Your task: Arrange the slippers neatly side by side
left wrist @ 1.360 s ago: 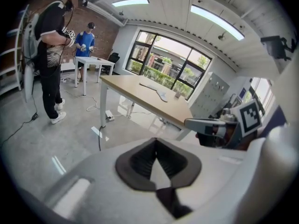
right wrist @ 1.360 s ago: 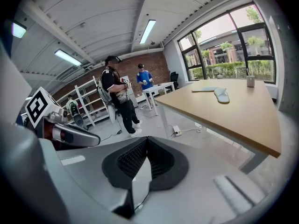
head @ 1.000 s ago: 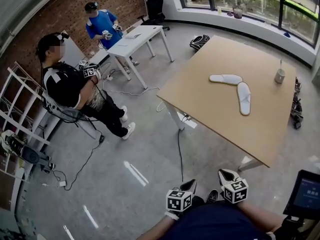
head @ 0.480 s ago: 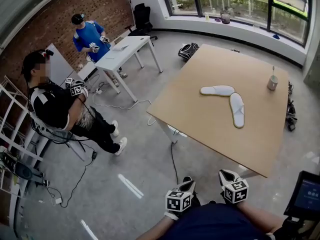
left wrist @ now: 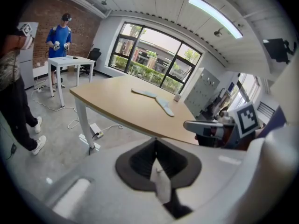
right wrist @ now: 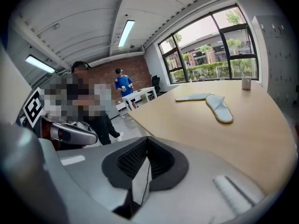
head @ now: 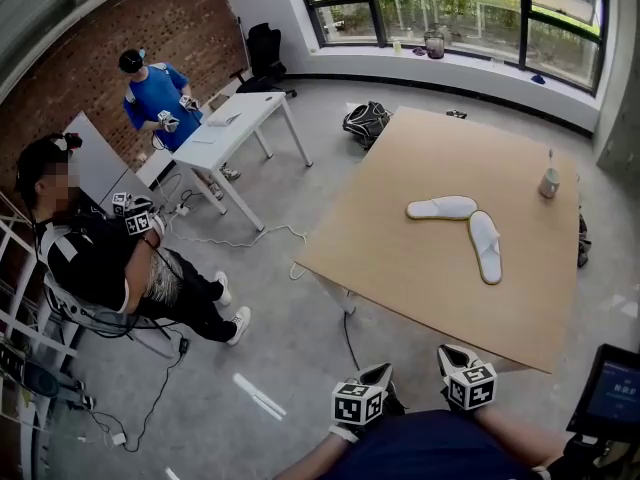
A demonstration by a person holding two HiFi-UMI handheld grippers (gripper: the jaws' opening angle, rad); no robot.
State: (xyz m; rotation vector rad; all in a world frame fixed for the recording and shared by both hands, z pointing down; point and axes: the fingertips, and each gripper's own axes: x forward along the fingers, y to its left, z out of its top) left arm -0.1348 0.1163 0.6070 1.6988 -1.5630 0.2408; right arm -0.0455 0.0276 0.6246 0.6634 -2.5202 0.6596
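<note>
**Slippers unsorted, both tools empty**

Far slipper (head: pixel 441 207) & near slipper (head: pixel 486 246) lie mid-worktop (head: pixel 400 268) in a V, ends nearly meeting, not parallel, so the job prob. hasn't begun. Left tool (head: pixel 378 372) & right tool (head: pixel 450 351) sit low by the person's waist, well apart from the slippers, each clenched on nothing – likely parked pre-approach. No legible writing; only square marker codes on the tools.

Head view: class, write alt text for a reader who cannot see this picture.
Two white slippers lie on a wooden table, splayed at an angle rather than side by side, with a cup near its edge. The left gripper and right gripper, both shut and empty, are short of the table. Two other people are at the left.
</note>
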